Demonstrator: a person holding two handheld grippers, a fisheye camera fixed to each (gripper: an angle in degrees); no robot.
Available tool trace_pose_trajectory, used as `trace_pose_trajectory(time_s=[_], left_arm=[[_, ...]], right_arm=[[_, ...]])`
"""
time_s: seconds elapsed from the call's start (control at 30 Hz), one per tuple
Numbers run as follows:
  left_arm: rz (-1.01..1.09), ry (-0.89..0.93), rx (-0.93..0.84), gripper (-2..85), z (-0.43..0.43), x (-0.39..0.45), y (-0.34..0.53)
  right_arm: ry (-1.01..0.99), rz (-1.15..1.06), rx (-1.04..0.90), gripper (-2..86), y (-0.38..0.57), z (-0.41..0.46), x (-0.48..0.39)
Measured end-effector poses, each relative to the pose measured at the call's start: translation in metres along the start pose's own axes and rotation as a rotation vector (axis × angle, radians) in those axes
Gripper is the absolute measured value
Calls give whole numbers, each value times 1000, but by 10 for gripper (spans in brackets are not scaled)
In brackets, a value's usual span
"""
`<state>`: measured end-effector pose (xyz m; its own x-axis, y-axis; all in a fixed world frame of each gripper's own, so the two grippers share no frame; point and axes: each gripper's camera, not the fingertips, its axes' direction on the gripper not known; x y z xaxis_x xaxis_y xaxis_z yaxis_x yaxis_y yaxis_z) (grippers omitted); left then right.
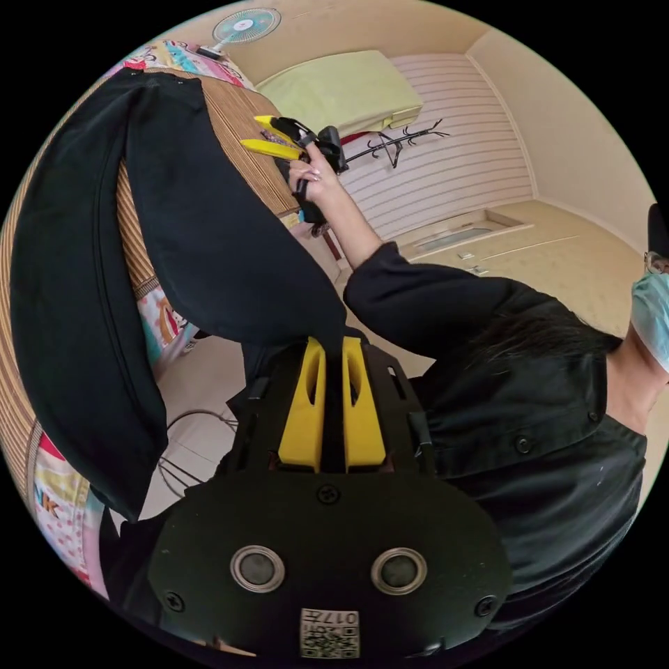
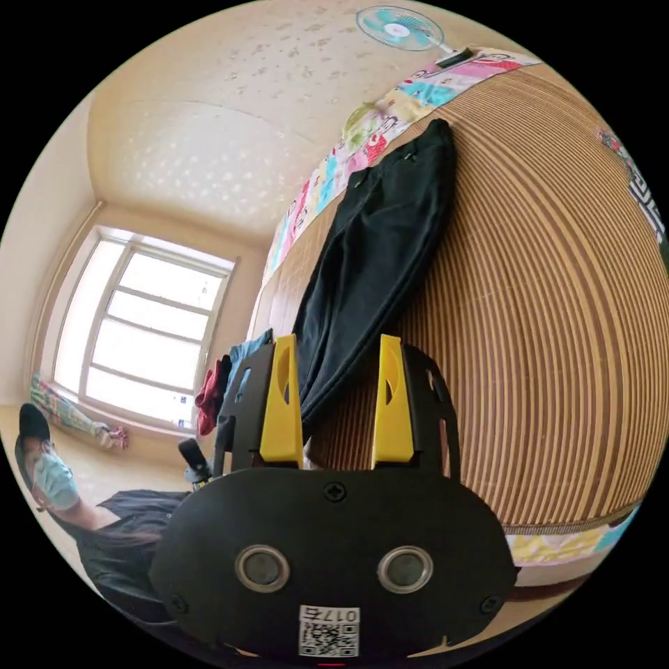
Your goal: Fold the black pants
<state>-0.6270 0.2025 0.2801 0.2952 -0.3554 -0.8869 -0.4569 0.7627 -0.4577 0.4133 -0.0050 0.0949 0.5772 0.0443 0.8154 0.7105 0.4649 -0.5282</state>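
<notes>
Left gripper [image 1: 333,343]: jaws nearly together, clenched on a fold of the black pants [image 1: 209,237], black cloth pinched in the narrow slot between the yellow jaws. From the tips the pants run up and away as one leg, double back at the far end, and the other leg comes down along the outer side of the view. Much of the cloth lies on the striped bamboo mat [image 1: 244,132] beyond the tips; the near part hangs off the mat edge toward the gripper. Patterned sheet [image 1: 56,509] shows under the mat, below the outer leg.

Beyond the left tips, over the mat edge, is the right gripper [image 1: 268,134], held in the person's hand [image 1: 311,175], yellow jaws spread apart, nothing between them. The person's black sleeve [image 1: 446,306] sits just beside the left gripper body. Fan [image 1: 245,25] stands far off past the mat.

Right gripper [image 2: 336,348] in its own view: jaws wide apart, released, gripping nothing. Pants [image 2: 376,272] lie straight ahead on the mat [image 2: 543,334], the near end reaching into the gap between the jaws close to the inner jaw; can't tell if it touches. Pants stretch away to the mat's far end, near the sheet [image 2: 327,174] edge & fan [image 2: 398,29]. Window [image 2: 139,334] is off to the side behind the gripper.
</notes>
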Motion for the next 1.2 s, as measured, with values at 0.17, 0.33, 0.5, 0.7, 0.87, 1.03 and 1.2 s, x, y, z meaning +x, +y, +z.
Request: trace_pose_trajectory(time_s=[0.17, 0.33, 0.5, 0.7, 0.87, 1.03, 1.2], left_arm=[[-66, 121, 99, 41, -25, -23, 16], [-161, 317, 299, 40, -55, -58, 46], [-229, 437, 445, 39, -69, -84, 80], [-453, 311, 511, 44, -93, -129, 128], [-613, -17, 538, 59, -130, -132, 170], [-554, -256, 485, 66, -143, -119, 156], [-418, -326, 496, 66, -145, -118, 111]], right_arm=[[35, 171, 73, 116, -66, 55, 47], [153, -94, 165, 41, -119, 104, -27], [134, -312, 166, 48, -156, 183, -138], [87, -337, -181, 103, -167, 328, -154], [-59, -394, -122, 106, -85, 317, -140], [90, -359, -77, 112, 60, 268, -93], [11, -295, -143, 117, 160, 274, -72]])
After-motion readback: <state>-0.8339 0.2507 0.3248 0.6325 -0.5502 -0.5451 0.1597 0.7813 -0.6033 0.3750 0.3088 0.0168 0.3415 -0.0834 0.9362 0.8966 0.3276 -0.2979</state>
